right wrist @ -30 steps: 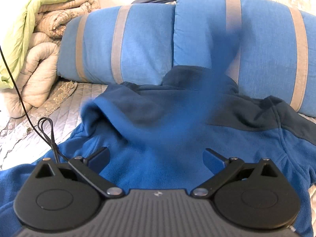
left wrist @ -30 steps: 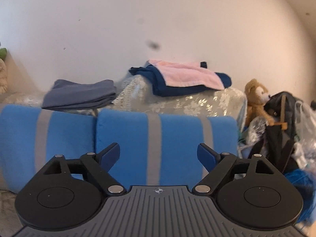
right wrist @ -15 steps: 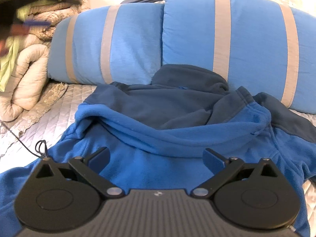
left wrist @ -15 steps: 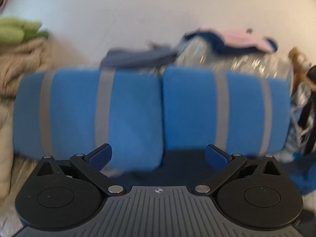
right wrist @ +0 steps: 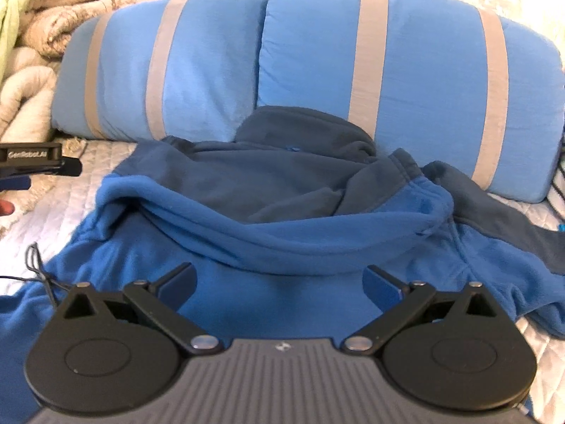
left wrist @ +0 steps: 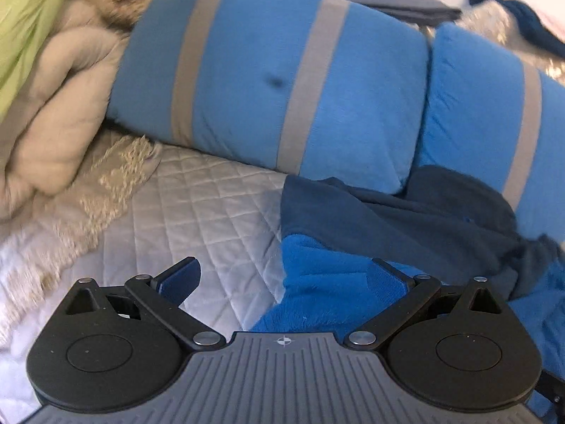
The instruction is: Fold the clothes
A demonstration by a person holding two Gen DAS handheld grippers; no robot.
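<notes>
The blue fleece jacket (right wrist: 282,240) lies on the quilted bed cover (left wrist: 197,205), spread wide, with its dark navy collar part (right wrist: 303,134) against the two blue pillows with grey stripes (right wrist: 388,63). One bright blue part is folded over and makes a thick roll across the middle of the jacket.

The right tool (right wrist: 279,279) is above the lower part of the jacket. Its two fingers stand wide apart and hold nothing; only blue fleece shows between them.

The left tool (left wrist: 284,275) is over the left edge of the jacket. Its fingers are also wide apart and grip nothing. The left finger (left wrist: 180,277) is over the bare quilted cover, and the right finger (left wrist: 386,277) is over the bright blue fleece. If they touch the cloth I cannot tell.

In the right wrist view, the left tool shows at the far left edge. A thin black cable (right wrist: 39,268) lies near there. Beige blankets (left wrist: 60,113) with a green one (left wrist: 24,17) are piled left of the pillows.
</notes>
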